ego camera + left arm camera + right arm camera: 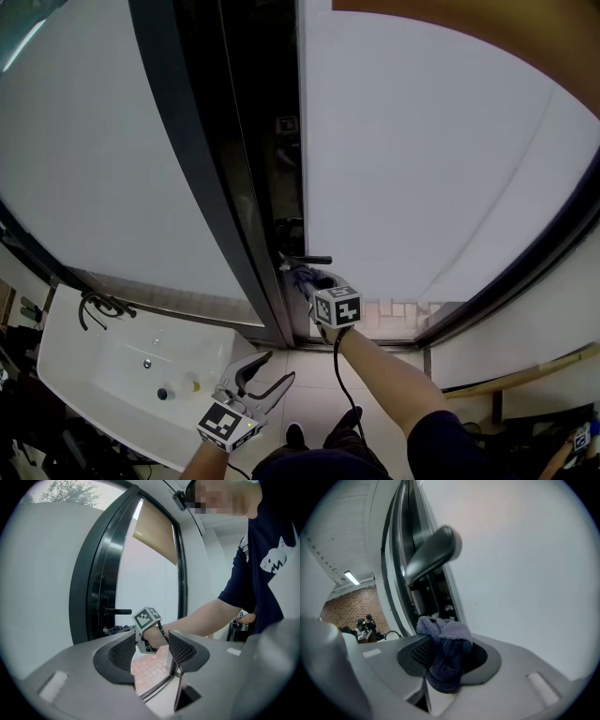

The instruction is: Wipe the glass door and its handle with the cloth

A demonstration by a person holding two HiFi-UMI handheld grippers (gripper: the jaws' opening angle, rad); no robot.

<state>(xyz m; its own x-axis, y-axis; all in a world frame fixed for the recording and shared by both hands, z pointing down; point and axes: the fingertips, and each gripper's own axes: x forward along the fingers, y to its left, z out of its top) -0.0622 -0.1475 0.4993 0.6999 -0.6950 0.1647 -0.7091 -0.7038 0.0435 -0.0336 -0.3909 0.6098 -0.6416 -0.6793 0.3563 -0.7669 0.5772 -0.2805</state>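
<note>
Tongs of the right gripper (pixel 447 657) largely hidden by the cloth (pixel 440 631); handle (pixel 433 555) blurred

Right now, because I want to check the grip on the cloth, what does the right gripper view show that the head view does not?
Only the right gripper view: the right tool with its jaws clamped on the bunched purple cloth, just below the door handle, and a brick wall far behind. Only the head view: the left tool, open and empty, near the white sink. Both: that handle, the glass door and a bit of the cloth.
</note>
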